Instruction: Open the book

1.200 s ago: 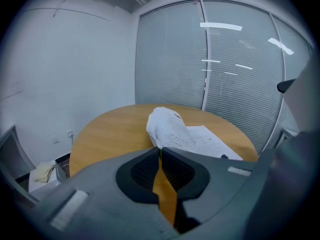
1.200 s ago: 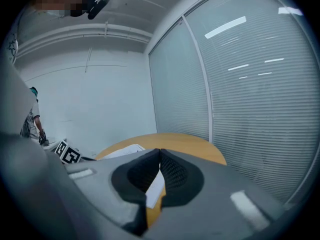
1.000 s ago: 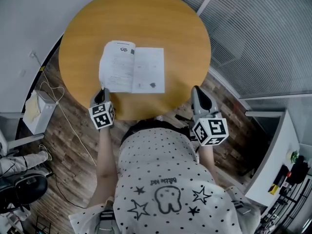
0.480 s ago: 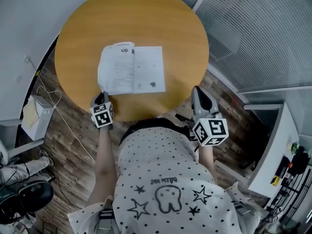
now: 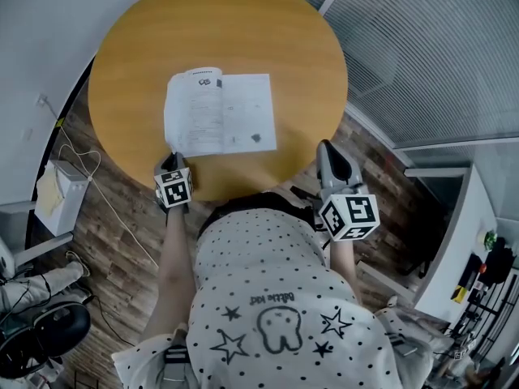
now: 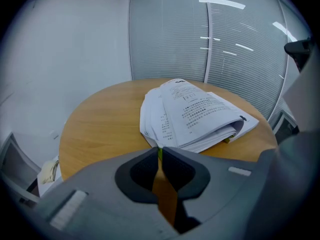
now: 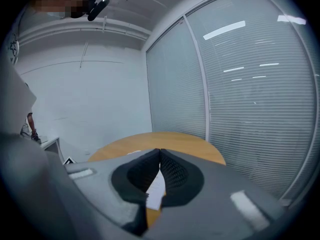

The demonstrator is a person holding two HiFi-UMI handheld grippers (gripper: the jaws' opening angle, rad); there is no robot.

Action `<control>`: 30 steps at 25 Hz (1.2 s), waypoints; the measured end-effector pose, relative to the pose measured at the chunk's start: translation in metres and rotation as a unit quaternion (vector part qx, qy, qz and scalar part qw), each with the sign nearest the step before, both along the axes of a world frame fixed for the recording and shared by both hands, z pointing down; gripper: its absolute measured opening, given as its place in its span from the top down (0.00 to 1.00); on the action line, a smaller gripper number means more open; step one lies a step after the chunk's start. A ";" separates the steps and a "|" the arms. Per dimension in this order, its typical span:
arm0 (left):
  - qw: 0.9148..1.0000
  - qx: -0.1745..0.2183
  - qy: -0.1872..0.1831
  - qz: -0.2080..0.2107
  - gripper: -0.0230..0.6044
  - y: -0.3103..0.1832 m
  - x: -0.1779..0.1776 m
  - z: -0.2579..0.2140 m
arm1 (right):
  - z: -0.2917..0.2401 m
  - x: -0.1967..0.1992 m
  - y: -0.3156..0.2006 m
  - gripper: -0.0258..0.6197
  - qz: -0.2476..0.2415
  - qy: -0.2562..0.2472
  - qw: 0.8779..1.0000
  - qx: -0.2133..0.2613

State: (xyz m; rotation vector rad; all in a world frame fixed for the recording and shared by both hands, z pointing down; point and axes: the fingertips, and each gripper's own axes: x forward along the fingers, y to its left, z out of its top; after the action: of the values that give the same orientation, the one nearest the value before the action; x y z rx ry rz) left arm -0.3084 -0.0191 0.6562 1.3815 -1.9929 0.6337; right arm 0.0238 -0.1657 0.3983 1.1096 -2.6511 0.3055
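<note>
The book (image 5: pixel 220 113) lies open and flat on the round wooden table (image 5: pixel 219 23), printed pages up. In the left gripper view the book (image 6: pixel 195 114) spreads just beyond the jaws, its left pages fanned loose. My left gripper (image 5: pixel 171 160) hangs at the table's near edge, just short of the book's near left corner. Its jaws (image 6: pixel 159 149) stand together but for a hairline slit, nothing held. My right gripper (image 5: pixel 324 146) is off the table's near right edge, shut and empty (image 7: pixel 160 151). Through its jaws show a white strip of the book (image 7: pixel 157 186) and the table (image 7: pixel 165 139).
Slatted glass walls (image 5: pixel 438 55) run behind and to the right of the table. On the wood floor at left lie a cable (image 5: pixel 89 185) and a white box (image 5: pixel 55 193). A chair base (image 5: pixel 49 331) sits at lower left, a white desk (image 5: pixel 454 258) at right.
My left gripper has drawn back from the book's near left corner toward the person and sunk lower. The book stays open and the right gripper has kept still.
</note>
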 end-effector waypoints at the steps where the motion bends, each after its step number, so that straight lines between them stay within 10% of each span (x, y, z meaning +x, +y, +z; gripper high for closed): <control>1: 1.000 0.001 -0.003 0.003 0.91 0.000 0.001 -0.001 | -0.001 0.000 0.000 0.95 -0.001 0.000 1.000 0.001; 19: 1.000 0.006 0.019 -0.007 0.88 0.001 -0.006 0.003 | 0.003 -0.012 -0.001 0.95 -0.008 -0.007 1.000 0.002; 30: 0.996 0.049 0.063 -0.035 0.67 0.016 -0.014 -0.017 | 0.005 -0.012 -0.002 0.95 -0.016 -0.011 1.000 0.000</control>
State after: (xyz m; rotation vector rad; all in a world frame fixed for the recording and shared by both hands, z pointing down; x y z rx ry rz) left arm -0.3228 -0.0028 0.6393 1.3674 -1.9837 0.4108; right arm 0.0117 -0.1679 0.4029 1.0684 -2.6852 0.3136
